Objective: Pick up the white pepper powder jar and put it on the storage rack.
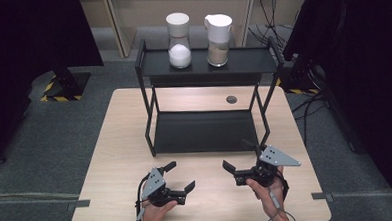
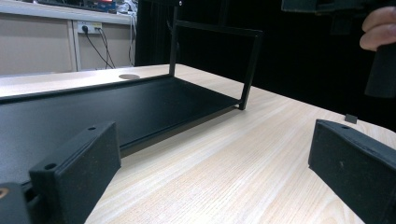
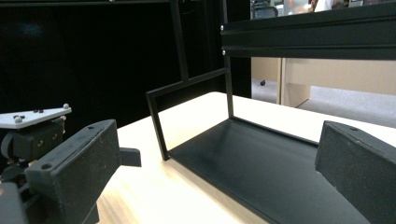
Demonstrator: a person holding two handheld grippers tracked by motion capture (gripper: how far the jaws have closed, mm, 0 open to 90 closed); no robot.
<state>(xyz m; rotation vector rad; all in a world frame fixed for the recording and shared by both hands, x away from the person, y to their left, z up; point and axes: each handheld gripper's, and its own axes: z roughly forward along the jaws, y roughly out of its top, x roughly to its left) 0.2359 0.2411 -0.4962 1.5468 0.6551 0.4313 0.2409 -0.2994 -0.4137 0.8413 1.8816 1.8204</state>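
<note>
Black two-tier metal rack [image 1: 207,65] stands on the pale wooden table [image 1: 115,144], carrying a white-capped glass jar of white powder [image 1: 179,40] and a white-lidded glass jar of tan grains [image 1: 218,40] on its top shelf. Left gripper [image 1: 179,175] and right gripper [image 1: 235,165] rest near the table's front edge, jaws wide apart, holding nothing.

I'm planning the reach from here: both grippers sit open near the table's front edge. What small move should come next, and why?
Probably lift the right gripper toward the brown-filled jar on the rack's top shelf; its jaws are open and empty.
</note>
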